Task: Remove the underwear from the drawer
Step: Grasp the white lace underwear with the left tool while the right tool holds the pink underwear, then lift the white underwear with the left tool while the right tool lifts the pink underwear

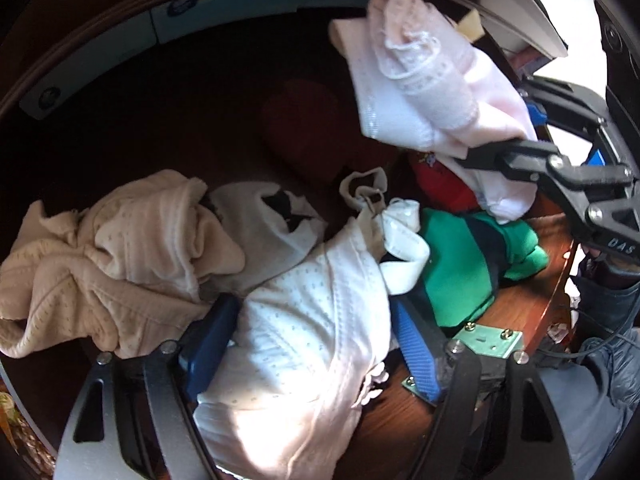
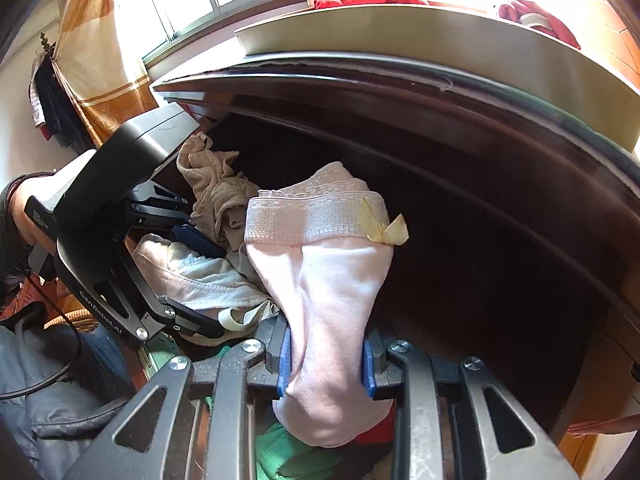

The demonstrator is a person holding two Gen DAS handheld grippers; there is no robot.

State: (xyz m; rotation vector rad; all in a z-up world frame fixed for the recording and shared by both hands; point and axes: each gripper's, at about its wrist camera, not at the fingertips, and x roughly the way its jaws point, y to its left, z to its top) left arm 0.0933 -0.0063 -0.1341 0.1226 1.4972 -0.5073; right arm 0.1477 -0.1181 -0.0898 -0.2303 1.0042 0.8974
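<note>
My right gripper (image 2: 326, 364) is shut on pink underwear (image 2: 320, 276) with a lace waistband and a small yellow bow, held up above the open drawer (image 1: 516, 312). The same pink underwear (image 1: 436, 92) hangs from the right gripper (image 1: 472, 152) in the left wrist view. My left gripper (image 1: 308, 340) straddles a white dotted garment (image 1: 304, 344); its blue pads sit either side of the cloth, and I cannot tell if they pinch it. A beige garment (image 1: 100, 256) lies at the left, a green one (image 1: 472, 264) at the right.
The drawer's dark interior lies behind the clothes. A red garment (image 1: 444, 184) lies under the pink one. A metal lock plate (image 1: 492, 340) sits on the drawer's front wall. The cabinet top (image 2: 440, 92) overhangs the drawer, with a tray (image 2: 400, 36) on it.
</note>
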